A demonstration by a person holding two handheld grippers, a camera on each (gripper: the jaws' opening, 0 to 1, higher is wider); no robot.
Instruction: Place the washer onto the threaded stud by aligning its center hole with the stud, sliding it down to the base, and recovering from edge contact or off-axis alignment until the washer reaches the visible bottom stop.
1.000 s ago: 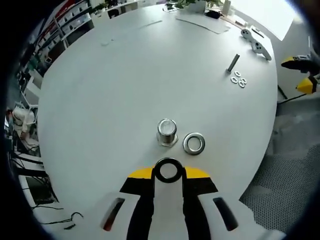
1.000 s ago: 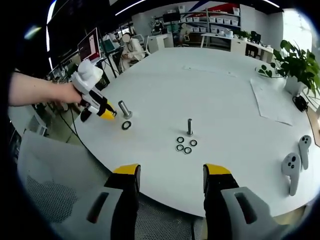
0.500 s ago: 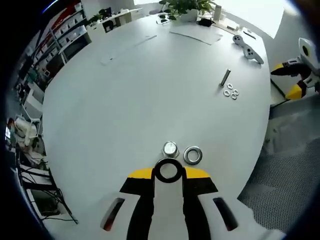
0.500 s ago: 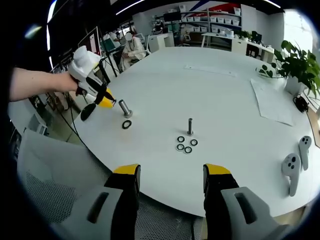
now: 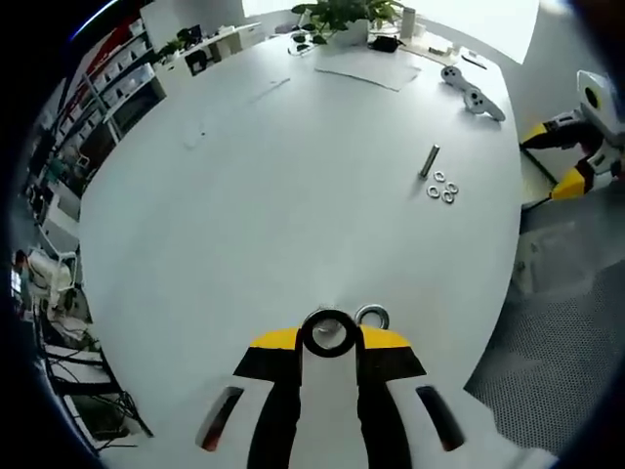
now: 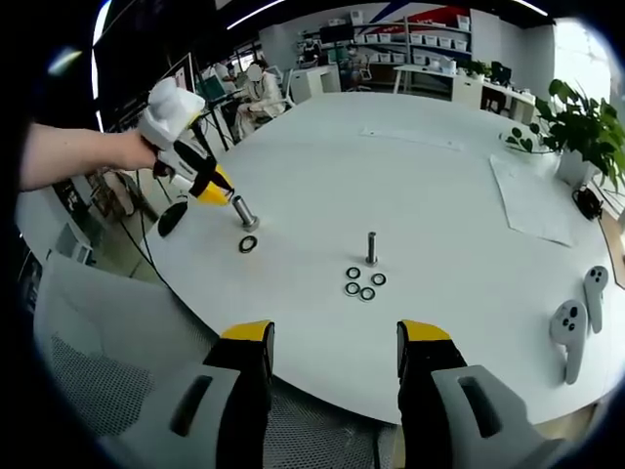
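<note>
- In the left gripper view the left claw (image 5: 329, 337) is clenched on a dark washer (image 5: 328, 333), which sits flat between its yellow-tipped jaws with its hole facing the camera.
- Just beyond the jaw tips, mostly hidden behind the held washer, is the top of the threaded stud (image 5: 325, 315); whether washer and stud touch cannot be told from here.
- A second, silver washer (image 5: 372, 317) lies flat on the white counter (image 5: 244, 195), just beside the stud and a little to the right of the claw tips.
- Far ahead and to the right of the left claw, a slimmer stud (image 5: 429, 160) stands on the counter with three small washers (image 5: 440, 189) clustered at its foot.
- Beyond those lie a pair of white controllers (image 5: 472, 90), a sheet of paper (image 5: 366, 68) and a potted plant (image 5: 337, 17) at the far edge of the counter.
- In the right gripper view the right claw (image 6: 334, 347) is released, its jaws wide apart with nothing between them, hovering at the near edge of the counter (image 6: 439, 195).
- Ahead of it stand the slim stud (image 6: 371, 247) and its three small washers (image 6: 361, 282).
- Further off to the left, a person's hand (image 6: 132, 151) holds the left claw (image 6: 217, 186) tilted down just beside the threaded stud (image 6: 242, 212), with the silver washer (image 6: 248, 243) lying near the stud's base.
- Well to the right of the right claw lie the white controllers (image 6: 579, 318), with the potted plant (image 6: 578, 127) further back.
</note>
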